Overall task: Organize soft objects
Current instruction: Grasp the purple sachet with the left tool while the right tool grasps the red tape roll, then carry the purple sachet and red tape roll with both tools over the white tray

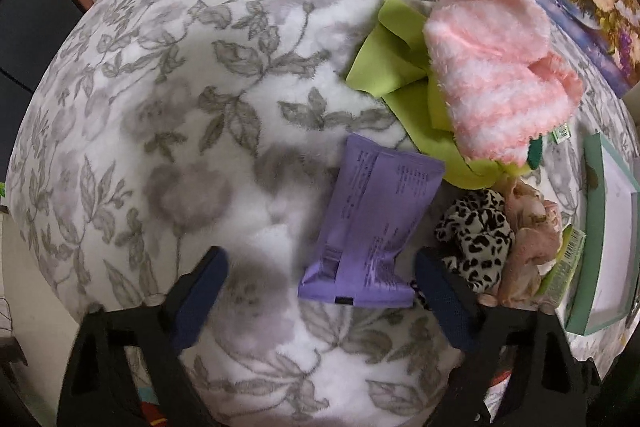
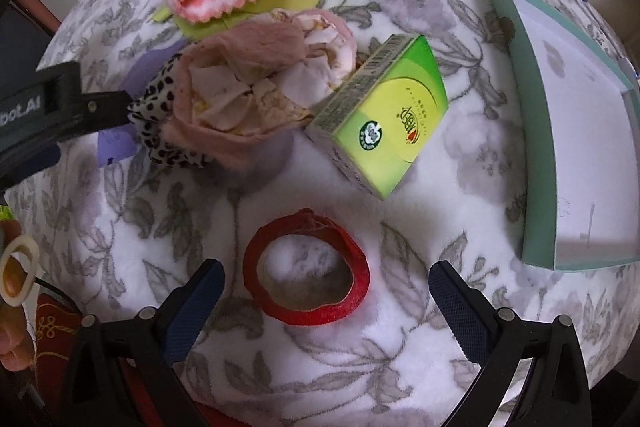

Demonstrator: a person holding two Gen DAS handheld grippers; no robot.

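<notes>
A: Left gripper (image 1: pixel 320 267) status?
B: Jaws wide, straddling the purple packet (image 1: pixel 372 227) on the blanket (image 1: pixel 160 107); no contact.
A: Right gripper (image 2: pixel 326 279)?
B: Jaws wide around the red ring (image 2: pixel 306 267); nothing gripped.

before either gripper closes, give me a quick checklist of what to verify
1. Left gripper open: ok.
2. Flat purple foil packet between the left fingers: ok, though it lies nearer one finger.
3. Leopard-print fabric scrunchie clear of the left fingers: not ok, it sits against one.
4. Right gripper open: ok.
5. Red tape ring centred between the right fingers: ok.
6. Pale green shallow box free to receive items: ok, it shows empty.
</notes>
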